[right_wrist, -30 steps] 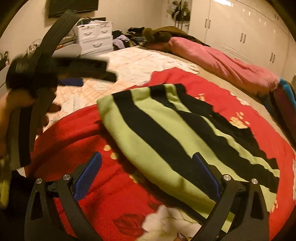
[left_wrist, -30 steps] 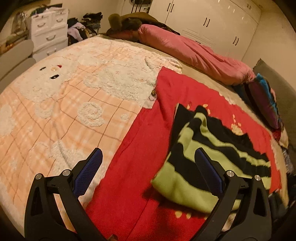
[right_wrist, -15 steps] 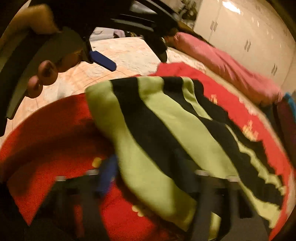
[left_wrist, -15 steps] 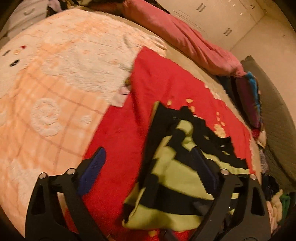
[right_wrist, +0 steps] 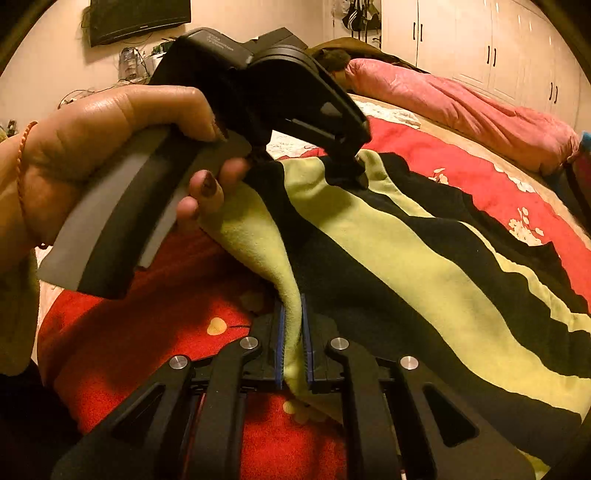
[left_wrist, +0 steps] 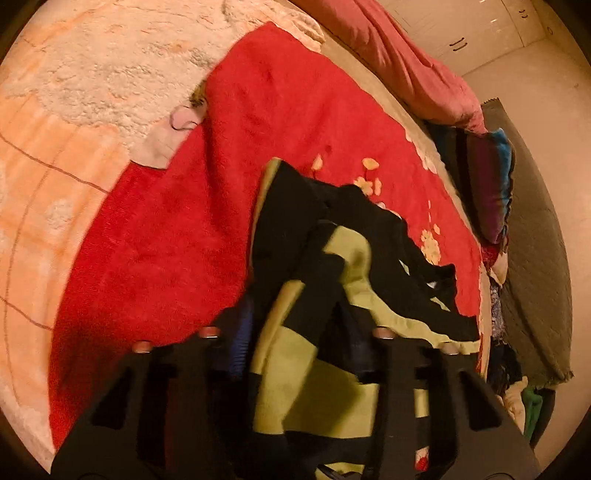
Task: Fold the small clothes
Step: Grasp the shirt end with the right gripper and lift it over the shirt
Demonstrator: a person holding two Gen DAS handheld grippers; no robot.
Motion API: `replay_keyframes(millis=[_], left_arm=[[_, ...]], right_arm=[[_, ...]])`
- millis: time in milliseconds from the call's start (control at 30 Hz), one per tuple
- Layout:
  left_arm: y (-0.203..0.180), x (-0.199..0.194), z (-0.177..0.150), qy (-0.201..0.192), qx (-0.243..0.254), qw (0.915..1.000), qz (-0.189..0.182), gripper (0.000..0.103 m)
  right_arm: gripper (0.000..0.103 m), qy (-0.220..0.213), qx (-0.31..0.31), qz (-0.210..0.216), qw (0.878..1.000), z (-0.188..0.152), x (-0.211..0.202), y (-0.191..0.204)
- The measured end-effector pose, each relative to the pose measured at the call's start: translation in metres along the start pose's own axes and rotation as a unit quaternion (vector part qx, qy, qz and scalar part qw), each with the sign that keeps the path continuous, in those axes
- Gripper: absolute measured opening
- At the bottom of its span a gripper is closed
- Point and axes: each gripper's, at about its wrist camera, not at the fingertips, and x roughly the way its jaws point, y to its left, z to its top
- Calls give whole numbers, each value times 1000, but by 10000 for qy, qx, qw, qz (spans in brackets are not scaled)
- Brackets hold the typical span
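Right wrist, gripper (right_wrist: 293,336) clamping striped garment (right_wrist: 406,254)

— Type of place?
— Home bedroom. A bed (right_wrist: 436,129) with a red blanket (left_wrist: 229,177), a peach fleece blanket (left_wrist: 74,110) and a pink duvet (right_wrist: 461,107).
— Other evidence?
— White wardrobe doors (right_wrist: 491,48) along one wall; a wall-mounted television (right_wrist: 138,16); clothes heaped on the floor (left_wrist: 513,387) beside the bed.

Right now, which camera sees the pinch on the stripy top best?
The right wrist view: the right gripper pinches the stripy top edge between its blue pads, sharp and close. The left wrist view shows the top bunched and blurry at the left gripper.
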Motion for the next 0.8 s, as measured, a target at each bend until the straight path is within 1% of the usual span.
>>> replay_keyframes(millis=[100,167,300,367,500,633,800], left_arm=[[-6,-7,-4,-109,53,9999,-62,12],[-14,-15,-6,-206,89,9996,-170,10],[-39,-35,-10,-398,231,9985,-292,8],[-54,-42,-12,-439,324,9978,-373,8],[-100,-52,-20,-526,549,9955,-558,8],[-148,-52,-33,-553,781,9933,-649,8],[-196,-41,-54,-444,1065,9907,-724,8]], right_arm=[[7,6,102,110,9999,1,0,-5],[6,-92,174,181,9996,4,-7,-10],[6,-378,196,198,9989,6,-30,-16],[6,-546,320,208,9978,6,-47,-25],[6,-874,580,145,9944,2,-83,-45],[6,-1129,783,-44,9905,-9,-119,-72],[5,-1240,1089,-236,9860,-36,-159,-97]])
